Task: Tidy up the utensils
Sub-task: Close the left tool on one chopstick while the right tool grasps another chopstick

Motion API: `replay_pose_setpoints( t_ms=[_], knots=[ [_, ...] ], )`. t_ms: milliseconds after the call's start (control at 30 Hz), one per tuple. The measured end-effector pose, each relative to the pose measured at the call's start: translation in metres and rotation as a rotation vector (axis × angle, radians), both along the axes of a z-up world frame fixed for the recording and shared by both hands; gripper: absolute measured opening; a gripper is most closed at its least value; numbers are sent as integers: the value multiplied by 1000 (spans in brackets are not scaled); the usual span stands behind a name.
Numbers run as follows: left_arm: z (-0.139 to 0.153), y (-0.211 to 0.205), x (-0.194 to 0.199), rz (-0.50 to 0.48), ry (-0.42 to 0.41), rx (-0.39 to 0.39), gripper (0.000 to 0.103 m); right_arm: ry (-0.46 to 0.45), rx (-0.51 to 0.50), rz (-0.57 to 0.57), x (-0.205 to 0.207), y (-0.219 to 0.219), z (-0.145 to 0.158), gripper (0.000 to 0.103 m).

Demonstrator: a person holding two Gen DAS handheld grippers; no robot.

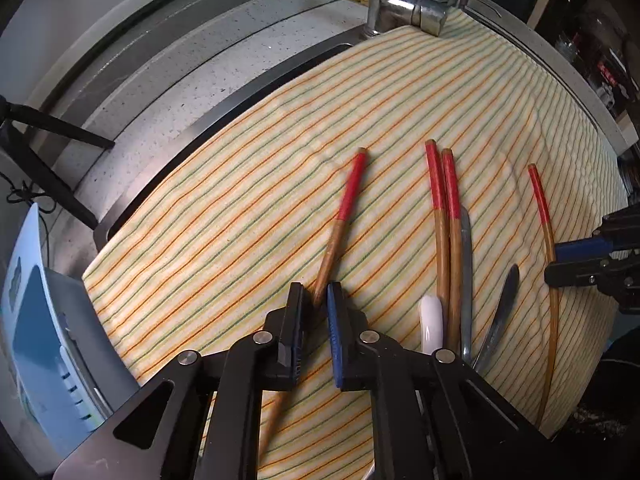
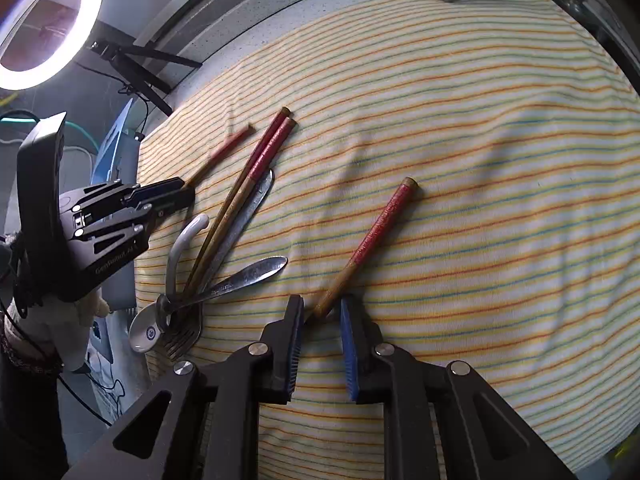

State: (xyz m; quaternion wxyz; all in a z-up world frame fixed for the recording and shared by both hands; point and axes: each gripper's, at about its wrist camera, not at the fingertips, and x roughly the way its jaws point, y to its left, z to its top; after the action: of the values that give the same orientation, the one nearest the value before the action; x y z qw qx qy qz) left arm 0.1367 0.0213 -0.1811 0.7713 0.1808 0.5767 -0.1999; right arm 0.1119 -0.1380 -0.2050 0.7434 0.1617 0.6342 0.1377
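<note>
Several red-tipped wooden chopsticks lie on a striped cloth [image 1: 240, 200]. My left gripper [image 1: 316, 294] is shut on one chopstick [image 1: 348, 196] at its bare wooden part; the right wrist view shows that gripper [image 2: 188, 194] and its chopstick [image 2: 228, 144] blurred. My right gripper [image 2: 322, 308] stands open astride the lower end of another chopstick [image 2: 380, 228], with a gap on both sides. The left wrist view shows it [image 1: 554, 263] at the right edge. A pair of chopsticks [image 2: 260, 160] lies with a white ceramic spoon [image 2: 148, 330], a metal spoon [image 2: 256, 270] and a fork [image 2: 184, 340].
A chrome faucet [image 1: 400, 4] stands at the far end of the cloth [image 2: 480, 160], beside a speckled counter. A ring light [image 2: 48, 20] on a black tripod is at the left. A blue and white box [image 1: 36, 320] sits by the cloth's left edge.
</note>
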Motion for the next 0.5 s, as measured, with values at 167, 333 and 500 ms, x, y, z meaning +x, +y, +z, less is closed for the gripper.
replay_pose_setpoints(
  t_ms=[167, 333, 500],
  knots=[
    [0, -1, 9, 53, 0, -68, 6, 2, 34, -15, 7, -9, -1, 11],
    [3, 3, 11, 126, -4, -154, 5, 1, 92, -50, 9, -21, 1, 6],
    [24, 13, 5, 170, -61, -208, 5, -26, 131, -67, 15, -24, 9, 6]
  ],
)
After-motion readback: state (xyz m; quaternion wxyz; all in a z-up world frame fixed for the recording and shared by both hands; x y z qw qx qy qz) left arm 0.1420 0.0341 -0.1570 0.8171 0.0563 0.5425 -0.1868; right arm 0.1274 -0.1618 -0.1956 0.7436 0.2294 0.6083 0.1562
